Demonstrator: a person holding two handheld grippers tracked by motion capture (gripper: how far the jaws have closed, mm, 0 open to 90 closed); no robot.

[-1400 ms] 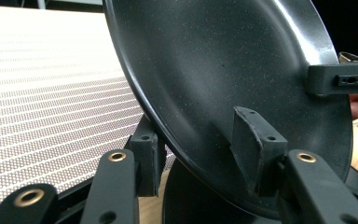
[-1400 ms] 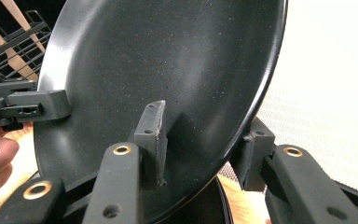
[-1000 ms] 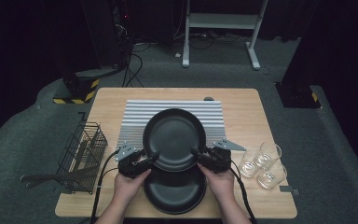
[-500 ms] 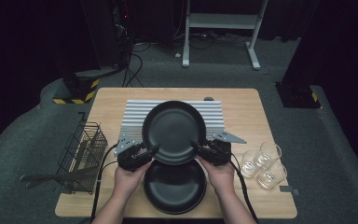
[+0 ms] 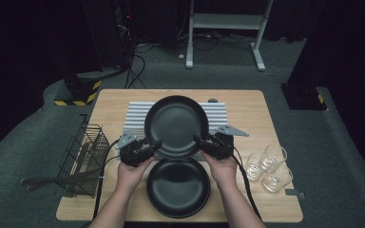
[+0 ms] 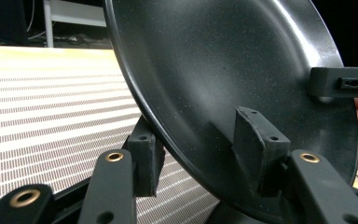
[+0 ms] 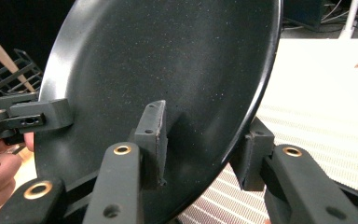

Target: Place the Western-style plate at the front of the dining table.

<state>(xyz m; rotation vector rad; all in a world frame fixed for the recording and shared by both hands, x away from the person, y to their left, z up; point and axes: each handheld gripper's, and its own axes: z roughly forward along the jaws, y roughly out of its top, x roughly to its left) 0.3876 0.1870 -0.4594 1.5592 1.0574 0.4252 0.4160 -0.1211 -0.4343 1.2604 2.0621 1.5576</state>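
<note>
A black plate (image 5: 176,125) is held up over the ribbed grey mat (image 5: 138,118) at the middle of the tabletop (image 5: 252,107), gripped at both sides of its near rim. The left gripper (image 5: 154,144) is clamped on the plate's left edge; in the left gripper view one jaw pad presses the plate's (image 6: 223,65) inner face and the other sits behind the rim, with the striped mat (image 6: 46,116) behind. The right gripper (image 5: 198,139) is clamped on the plate's right edge; in the right gripper view one pad lies on the plate's (image 7: 168,60) inner surface and the other on its back, just past the rim. Each gripper view also shows the opposite gripper's jaw tip on the far edge of the plate.

A second black plate (image 5: 178,186) lies flat on the tabletop just in front of the mat, between the person's left hand (image 5: 130,175) and right hand (image 5: 224,169). The held plate's near edge overlaps this second plate's far rim in the high view.

To the right, three clear glasses (image 5: 267,167) stand close together near the tabletop's right edge. To the left, a black wire basket (image 5: 86,156) hangs at the tabletop's left side, with long-handled utensils (image 5: 52,179) lying beside it and sticking out leftward. A small dark round object (image 5: 212,100) sits at the mat's far edge.
</note>
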